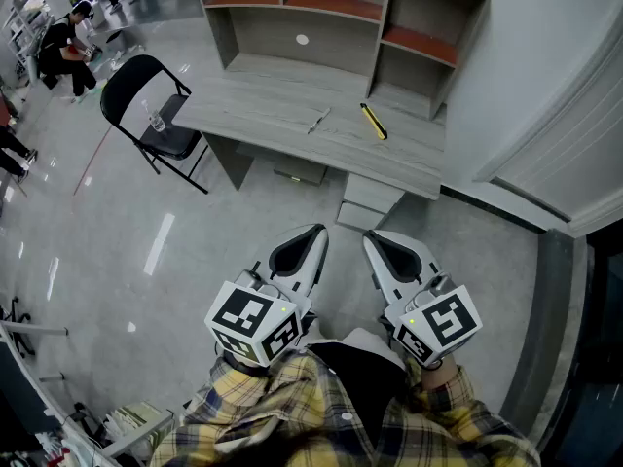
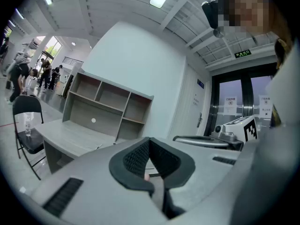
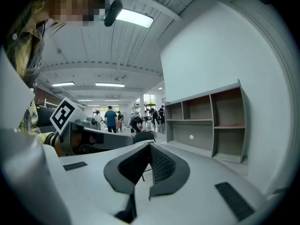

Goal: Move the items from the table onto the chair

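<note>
A grey desk [image 1: 282, 105] stands ahead, several steps away. On it lie a yellow-and-black tool [image 1: 374, 122] and a small thin metal item [image 1: 318, 120]. Left of the desk stands a black folding chair [image 1: 146, 105] with a clear bottle [image 1: 156, 118] on its seat. My left gripper [image 1: 316, 230] and right gripper [image 1: 371, 236] are held side by side close to my body, above the floor and short of the desk, both shut with nothing in them. In the left gripper view the left gripper [image 2: 149, 139] points toward the desk [image 2: 70, 135] and chair [image 2: 26, 111]. The right gripper [image 3: 150, 145] points along the shelves.
A shelf unit [image 1: 331, 8] sits on the back of the desk. A grey drawer box [image 1: 368, 200] stands on the floor under the desk's front edge. A white wall and door frame [image 1: 545, 144] close the right side. People [image 1: 63, 52] stand far off to the left.
</note>
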The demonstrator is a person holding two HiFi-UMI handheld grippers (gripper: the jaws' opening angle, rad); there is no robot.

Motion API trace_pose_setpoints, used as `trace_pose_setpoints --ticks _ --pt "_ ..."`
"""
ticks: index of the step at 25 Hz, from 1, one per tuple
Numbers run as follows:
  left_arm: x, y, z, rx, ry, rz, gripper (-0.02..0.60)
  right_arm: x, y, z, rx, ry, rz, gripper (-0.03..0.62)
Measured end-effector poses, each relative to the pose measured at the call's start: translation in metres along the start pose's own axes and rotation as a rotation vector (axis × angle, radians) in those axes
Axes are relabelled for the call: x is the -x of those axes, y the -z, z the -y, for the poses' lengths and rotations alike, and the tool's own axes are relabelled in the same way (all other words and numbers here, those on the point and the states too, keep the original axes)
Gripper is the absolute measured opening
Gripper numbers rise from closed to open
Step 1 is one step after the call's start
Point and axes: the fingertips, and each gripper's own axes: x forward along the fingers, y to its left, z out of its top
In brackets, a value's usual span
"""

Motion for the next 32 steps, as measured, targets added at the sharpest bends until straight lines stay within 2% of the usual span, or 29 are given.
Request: trace_pose_setpoints --ticks 5,17,24,32 --pt "0.001 0.004 -0.009 -0.005 0.008 -0.014 0.005 -0.003 0.008 0.002 -0.028 0.029 0.001 0.017" --pt "0.035 0.013 -0.036 0.018 -0.007 -0.012 0.005 -0.013 0.023 -0.027 -0.074 0.063 0.003 0.017" --pt "0.04 0.026 -0.057 0.052 -0.034 -0.041 0.005 -0.03 0.041 -0.027 -0.107 0.052 -0.045 0.018" --pt "0.008 0.021 -0.116 0.094 -0.093 -0.05 0.005 -0.096 0.051 0.001 -0.111 -0.018 -0.102 0.017"
